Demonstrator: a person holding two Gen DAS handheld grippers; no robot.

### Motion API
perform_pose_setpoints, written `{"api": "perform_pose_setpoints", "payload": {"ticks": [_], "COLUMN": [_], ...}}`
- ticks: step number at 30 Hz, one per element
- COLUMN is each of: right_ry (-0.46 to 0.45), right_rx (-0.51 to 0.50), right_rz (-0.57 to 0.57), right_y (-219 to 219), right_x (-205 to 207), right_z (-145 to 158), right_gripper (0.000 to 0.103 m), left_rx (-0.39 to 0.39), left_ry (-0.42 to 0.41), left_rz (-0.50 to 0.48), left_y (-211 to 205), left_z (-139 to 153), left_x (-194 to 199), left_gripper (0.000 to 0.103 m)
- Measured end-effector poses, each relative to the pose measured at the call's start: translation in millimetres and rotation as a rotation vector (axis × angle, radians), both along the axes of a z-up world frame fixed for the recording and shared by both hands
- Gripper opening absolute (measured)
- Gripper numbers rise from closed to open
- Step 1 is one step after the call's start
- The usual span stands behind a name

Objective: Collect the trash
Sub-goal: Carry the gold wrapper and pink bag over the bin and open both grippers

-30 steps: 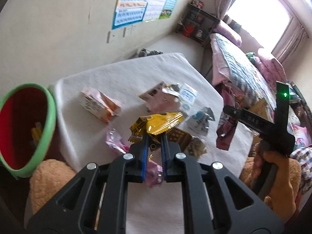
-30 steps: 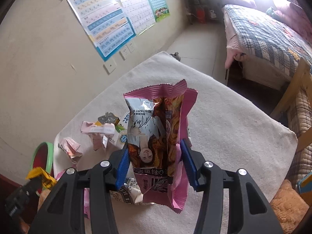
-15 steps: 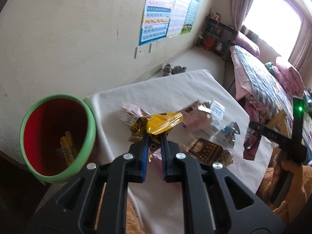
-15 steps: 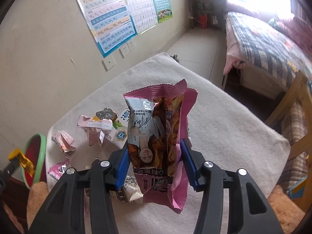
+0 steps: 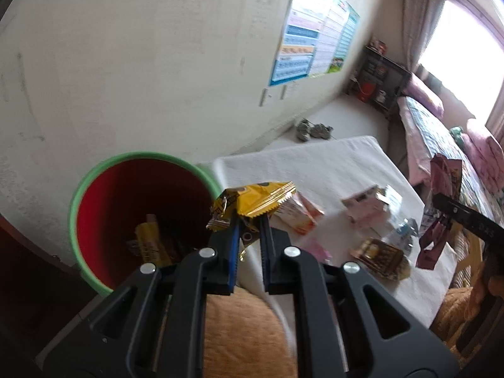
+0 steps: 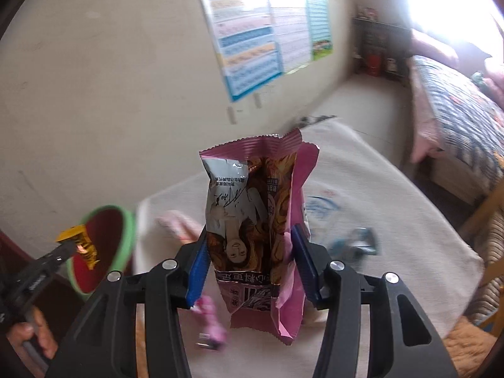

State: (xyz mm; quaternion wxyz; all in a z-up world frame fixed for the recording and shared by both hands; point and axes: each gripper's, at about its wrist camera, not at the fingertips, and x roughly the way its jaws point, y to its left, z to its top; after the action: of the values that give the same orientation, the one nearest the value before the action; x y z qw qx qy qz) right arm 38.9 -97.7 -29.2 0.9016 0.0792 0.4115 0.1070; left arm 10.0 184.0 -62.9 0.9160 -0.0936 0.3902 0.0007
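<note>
Upright, pink wrapper (image 6: 252, 220) (right gripper (image 6: 250, 263) clamped).

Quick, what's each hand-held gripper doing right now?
Left hand-held gripper: shut on the yellow wrapper.
Right hand-held gripper: shut on the pink snack bag.

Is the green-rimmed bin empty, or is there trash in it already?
Not empty. The left wrist view shows a yellow wrapper lying at the bottom of the bin; how much else cannot be told.

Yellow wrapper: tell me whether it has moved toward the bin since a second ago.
Yes. Held in the shut left gripper, the yellow wrapper was over the table's litter; now it sits at the rim of the bin, nearer its mouth.
</note>
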Motion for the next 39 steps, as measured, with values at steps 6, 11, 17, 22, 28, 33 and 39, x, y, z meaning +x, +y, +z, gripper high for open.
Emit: {"api": "perform_pose_setpoints", "payload": {"ticks": [6, 11, 17, 22, 28, 33, 39], "right_ry": [0.041, 0.054, 0.046, 0.085, 0.116, 0.133, 0.131], "right_rx": [0.055, 0.069, 0.059, 0.094, 0.103, 0.106, 0.107], "right_rz": [0.104, 0.183, 0.240, 0.277, 0.336, 0.374, 0.401], "right_y": [61.3, 107.5, 142.2, 161.0, 187.1, 208.1, 224.3], "right_x": [6.5, 8.4, 9.9, 11.7, 14.8, 21.5, 34.7], "right_z": [-2.1, -0.8, 0.6, -5.3, -9.8, -11.9, -9.3], "right_gripper": [0.048, 0.048, 0.049, 0.048, 0.048, 0.049, 0.049], "left_rx": [0.005, -0.007, -0.011, -0.029, -0.061, -0.087, -0.095], "left_ry": [0.002, 0.014, 0.017, 0.025, 0.055, 0.084, 0.101], "left_rz": [0.074, 0.131, 0.162, 0.167, 0.194, 0.207, 0.229], "left_y": [37.9, 64.2, 86.9, 95.8, 107.0, 116.8, 128.3], "left_z": [-3.4, -9.4, -12.9, -16.6, -29.2, -41.3, -48.8], "left_x": [-6.2, -11.5, -11.4, -9.9, -8.2, -6.2, -1.4], "left_gripper": [0.011, 0.011, 0.011, 0.011, 0.011, 0.011, 0.011]}}
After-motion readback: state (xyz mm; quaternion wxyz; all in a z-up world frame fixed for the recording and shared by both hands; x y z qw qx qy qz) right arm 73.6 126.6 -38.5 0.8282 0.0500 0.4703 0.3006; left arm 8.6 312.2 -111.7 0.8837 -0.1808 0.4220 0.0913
